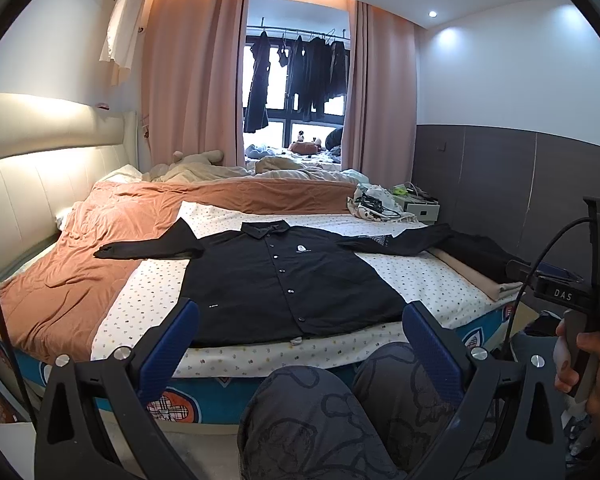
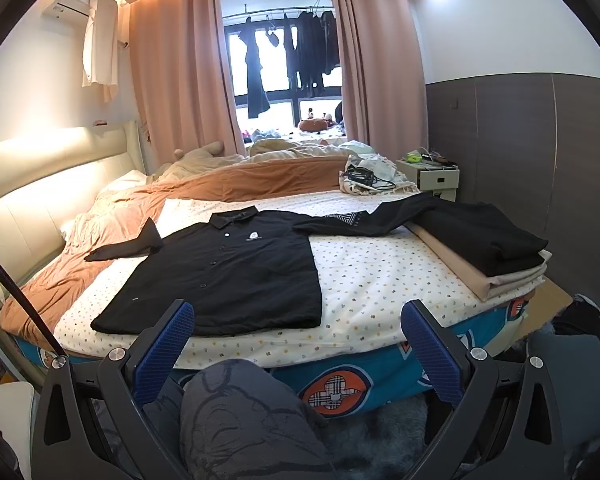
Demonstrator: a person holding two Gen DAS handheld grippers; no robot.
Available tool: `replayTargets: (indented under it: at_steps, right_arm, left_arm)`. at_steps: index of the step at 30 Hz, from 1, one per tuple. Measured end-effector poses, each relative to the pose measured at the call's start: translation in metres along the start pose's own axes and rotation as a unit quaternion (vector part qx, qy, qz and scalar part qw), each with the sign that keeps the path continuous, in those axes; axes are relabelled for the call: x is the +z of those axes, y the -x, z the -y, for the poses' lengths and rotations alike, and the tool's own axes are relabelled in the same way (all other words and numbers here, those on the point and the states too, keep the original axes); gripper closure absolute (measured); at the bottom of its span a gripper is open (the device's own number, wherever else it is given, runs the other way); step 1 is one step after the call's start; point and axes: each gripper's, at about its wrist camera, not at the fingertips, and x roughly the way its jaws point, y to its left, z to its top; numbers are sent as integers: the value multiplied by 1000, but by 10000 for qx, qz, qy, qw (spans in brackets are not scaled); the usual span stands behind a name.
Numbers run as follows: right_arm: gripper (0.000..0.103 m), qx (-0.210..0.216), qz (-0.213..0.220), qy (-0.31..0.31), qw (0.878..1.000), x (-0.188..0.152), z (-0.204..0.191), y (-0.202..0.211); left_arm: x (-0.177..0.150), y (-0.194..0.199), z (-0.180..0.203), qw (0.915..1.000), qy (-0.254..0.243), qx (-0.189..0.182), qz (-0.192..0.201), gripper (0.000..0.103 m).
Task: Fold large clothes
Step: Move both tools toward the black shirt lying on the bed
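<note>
A black button-up shirt (image 1: pixel 284 280) lies flat and face up on the dotted white sheet (image 1: pixel 412 276), collar away from me, both long sleeves spread sideways. It also shows in the right wrist view (image 2: pixel 228 272). My left gripper (image 1: pixel 300 344) is open and empty, held back from the bed's near edge, in front of the shirt's hem. My right gripper (image 2: pixel 300 344) is open and empty, short of the bed edge, right of the hem. The right gripper's body and the hand holding it show in the left wrist view (image 1: pixel 580 304).
A stack of folded black and beige clothes (image 2: pixel 492 252) sits on the bed's right corner, under the shirt's right sleeve end. An orange blanket (image 1: pixel 84 256) covers the bed's left side. A nightstand (image 2: pixel 436 176) and cables (image 2: pixel 364 178) are at the far right. My knees (image 1: pixel 340 412) are below.
</note>
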Motion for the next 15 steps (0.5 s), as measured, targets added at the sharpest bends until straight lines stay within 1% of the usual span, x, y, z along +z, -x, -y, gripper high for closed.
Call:
replayTargets:
  at_steps: [2,5,8,11,15]
  right_arm:
    - [0,13,-80,-55,10000,3,1,-2]
    - [0,4,-84,7,10000,3,-2,-11]
    - [0,16,-144,11,9999,4,-7,-27]
    - [0,38,-359,-87,9993,5,-9,-44]
    - [0,76,-769,-302,9966,9,-14,-66]
  left_arm:
    - [1,-5,-2,10000,-11,35,-52,0]
    - [3,-15,-6,9999,16,66,-130,0]
    - [4,-27,-13,9997,64,113,-199,0]
    - [5,-45,-22,9993,98,193,-304,0]
    - [9,-66,-34,9988,122,293,-370,0]
